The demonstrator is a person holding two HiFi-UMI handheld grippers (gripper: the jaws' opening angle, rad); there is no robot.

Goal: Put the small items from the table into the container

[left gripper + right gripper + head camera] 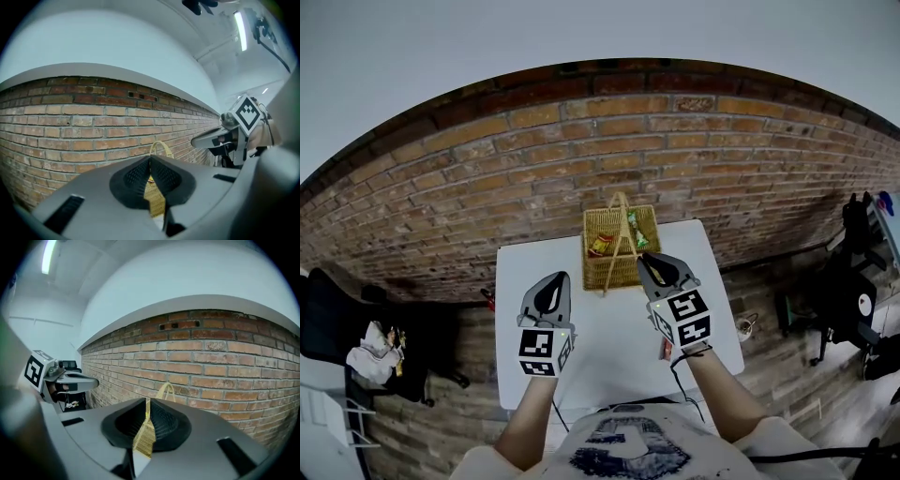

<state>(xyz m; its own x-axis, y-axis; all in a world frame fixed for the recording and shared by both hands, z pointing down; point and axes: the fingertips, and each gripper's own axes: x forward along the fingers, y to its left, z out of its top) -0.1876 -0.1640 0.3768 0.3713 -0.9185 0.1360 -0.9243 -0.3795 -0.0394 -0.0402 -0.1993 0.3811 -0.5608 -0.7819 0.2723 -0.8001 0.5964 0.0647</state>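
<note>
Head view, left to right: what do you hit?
Black chair → left claw → wicker basket → black equipment at far right. Right claw overlaps the basket, so it is left out.

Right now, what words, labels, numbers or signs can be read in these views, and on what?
None can be read.
On the left marker cube and the right marker cube: black-and-white square patterns, no letters.
On the wrappers in the basket: print too small.
On the shirt print: blurred, unreadable.
</note>
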